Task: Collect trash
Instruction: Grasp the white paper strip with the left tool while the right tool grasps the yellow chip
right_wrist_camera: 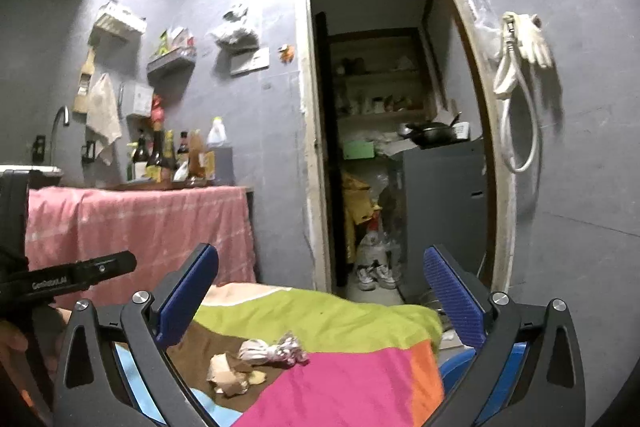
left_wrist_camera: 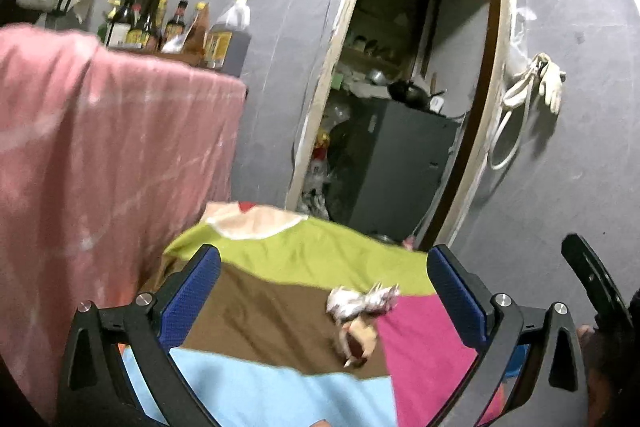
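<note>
Two pieces of trash lie together on a cloth of many colours (left_wrist_camera: 280, 315) (right_wrist_camera: 352, 379). One is a crumpled white wrapper (left_wrist_camera: 362, 301) (right_wrist_camera: 272, 351). The other is a crumpled brown paper (left_wrist_camera: 358, 341) (right_wrist_camera: 228, 375), touching it. My left gripper (left_wrist_camera: 324, 291) is open and empty, held above the cloth with the trash between and beyond its blue pads. My right gripper (right_wrist_camera: 320, 291) is open and empty, a little back from the trash. The left gripper's body (right_wrist_camera: 68, 277) shows at the left of the right wrist view.
A counter draped in pink cloth (left_wrist_camera: 100, 155) (right_wrist_camera: 140, 223) stands at the left with several bottles (right_wrist_camera: 176, 155) on it. An open doorway (right_wrist_camera: 392, 131) to a cluttered storeroom lies ahead. A hose and glove (right_wrist_camera: 520, 67) hang on the grey wall at right.
</note>
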`<action>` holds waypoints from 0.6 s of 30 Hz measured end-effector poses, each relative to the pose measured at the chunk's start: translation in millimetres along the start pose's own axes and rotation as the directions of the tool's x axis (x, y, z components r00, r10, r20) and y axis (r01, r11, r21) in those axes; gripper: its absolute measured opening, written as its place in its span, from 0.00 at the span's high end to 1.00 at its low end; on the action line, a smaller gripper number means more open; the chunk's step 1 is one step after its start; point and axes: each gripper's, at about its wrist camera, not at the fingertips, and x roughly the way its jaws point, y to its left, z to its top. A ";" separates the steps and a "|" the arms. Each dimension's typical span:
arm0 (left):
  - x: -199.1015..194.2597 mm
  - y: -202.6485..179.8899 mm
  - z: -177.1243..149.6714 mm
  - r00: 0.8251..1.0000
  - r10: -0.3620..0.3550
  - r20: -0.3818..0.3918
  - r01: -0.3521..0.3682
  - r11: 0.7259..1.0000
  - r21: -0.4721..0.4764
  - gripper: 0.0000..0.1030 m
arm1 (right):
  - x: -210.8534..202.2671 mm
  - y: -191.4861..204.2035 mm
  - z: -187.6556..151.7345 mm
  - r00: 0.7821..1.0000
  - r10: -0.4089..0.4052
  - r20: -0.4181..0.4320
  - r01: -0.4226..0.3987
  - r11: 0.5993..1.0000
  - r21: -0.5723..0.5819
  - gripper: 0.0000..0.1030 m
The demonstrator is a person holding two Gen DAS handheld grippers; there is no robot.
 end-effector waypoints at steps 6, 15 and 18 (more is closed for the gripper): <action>20.6 10.1 -24.2 0.992 -0.019 -0.127 0.015 0.999 -0.032 0.02 | 18.3 9.9 -19.4 0.996 0.009 -0.091 -0.012 0.999 -0.032 0.00; 55.9 3.2 -45.1 0.958 -0.080 -0.274 0.069 0.996 -0.048 0.12 | 51.1 2.9 -46.1 0.972 0.034 -0.233 -0.041 0.999 -0.027 0.04; 69.4 2.2 -50.1 0.939 -0.097 -0.330 0.081 0.995 -0.060 0.32 | 61.2 -0.2 -53.8 0.958 0.046 -0.281 -0.054 0.998 -0.018 0.12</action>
